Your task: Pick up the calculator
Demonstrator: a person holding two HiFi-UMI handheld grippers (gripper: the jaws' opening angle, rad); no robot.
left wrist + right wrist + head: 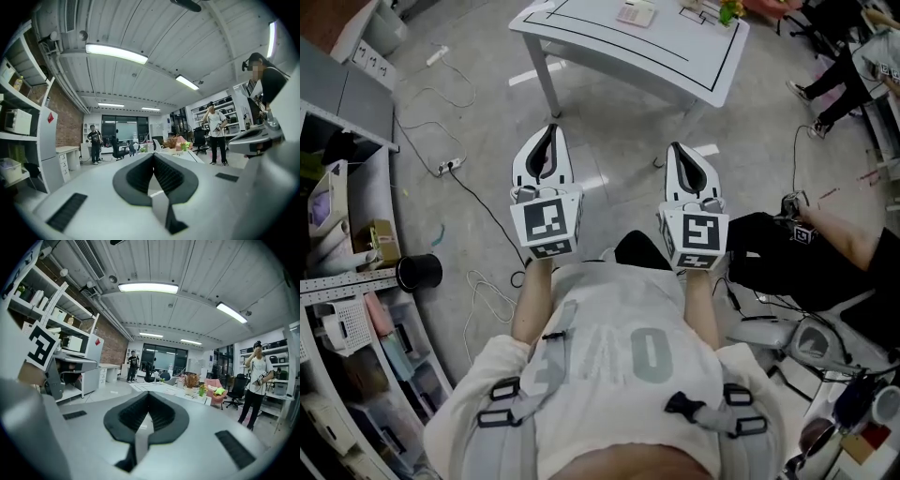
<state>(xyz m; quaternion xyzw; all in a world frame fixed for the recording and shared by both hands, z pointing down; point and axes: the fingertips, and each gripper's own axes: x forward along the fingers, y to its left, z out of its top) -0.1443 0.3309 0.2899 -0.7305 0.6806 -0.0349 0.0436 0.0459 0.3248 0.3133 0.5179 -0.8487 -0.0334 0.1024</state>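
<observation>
**Left tongs and right tongs shut and empty; calculator out ahead on the table**

- Nearest: both tongs are held side by side at chest height and point level toward the table. Each gripper view shows the ribbed pads meeting at the tip, with nothing between them. My reading: the jaws are closed because nothing is within reach to grip, and the level carry suits an approach, not a grasp.
- Between: bare floor with a loose cable lies between the person and the table's near edge. The tongs are well apart from the tabletop.
- Calculator: a pale flat slab lies inside the black outline on the tabletop, well back from the near edge. The frame cuts off the far edge. I take it to be the calculator; it lies flat, so the jaws will probably have to open and tip downward.
- Head view only: shows the calculator from above, the floor and the gap to the table.
- Gripper views only: show the room at eye level, with ceiling lights and a potted plant on the far part of the tabletop. A standing person is seen beyond. I cannot pick out the calculator in either gripper view.
- Right gripper view also catches the left tongs' marker cube at its left edge.
</observation>
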